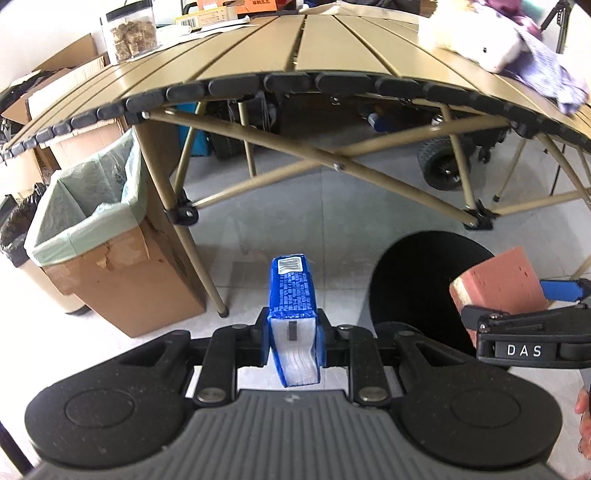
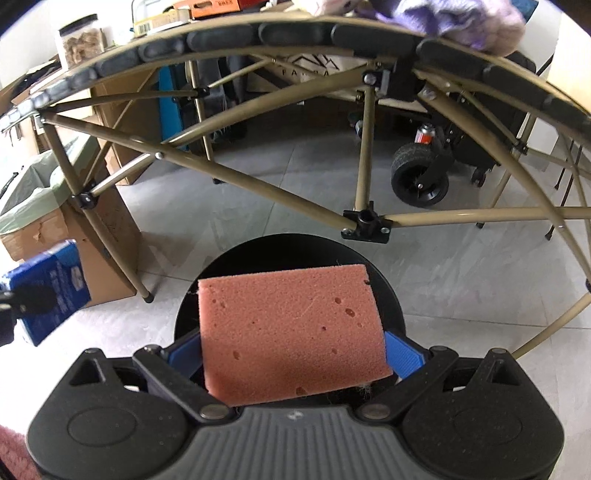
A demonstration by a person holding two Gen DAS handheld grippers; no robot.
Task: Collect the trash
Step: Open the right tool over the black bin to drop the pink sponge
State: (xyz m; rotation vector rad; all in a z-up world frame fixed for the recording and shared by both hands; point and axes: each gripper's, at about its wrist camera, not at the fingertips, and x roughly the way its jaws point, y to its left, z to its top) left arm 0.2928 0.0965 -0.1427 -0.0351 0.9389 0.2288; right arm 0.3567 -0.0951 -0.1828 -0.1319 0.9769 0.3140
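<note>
My left gripper (image 1: 293, 332) is shut on a blue tissue pack (image 1: 293, 291), held upright above the floor in front of the folding table. The pack also shows at the left edge of the right wrist view (image 2: 48, 288). My right gripper (image 2: 291, 350) is shut on a pink sponge (image 2: 291, 332), held over a round black stool (image 2: 388, 295). The sponge shows at the right of the left wrist view (image 1: 498, 284), with the right gripper (image 1: 532, 332) beside it. A cardboard box lined with a green bag (image 1: 88, 218) stands on the floor to the left, open at the top.
A tan slatted folding table (image 1: 295, 48) spans the back, its crossed legs (image 1: 332, 162) in front of me. On it sit a clear jar (image 1: 129, 33) and a white and purple plush (image 1: 491, 40). A black bin (image 1: 14, 229) stands left of the box. A wheeled cart (image 2: 421, 177) is behind.
</note>
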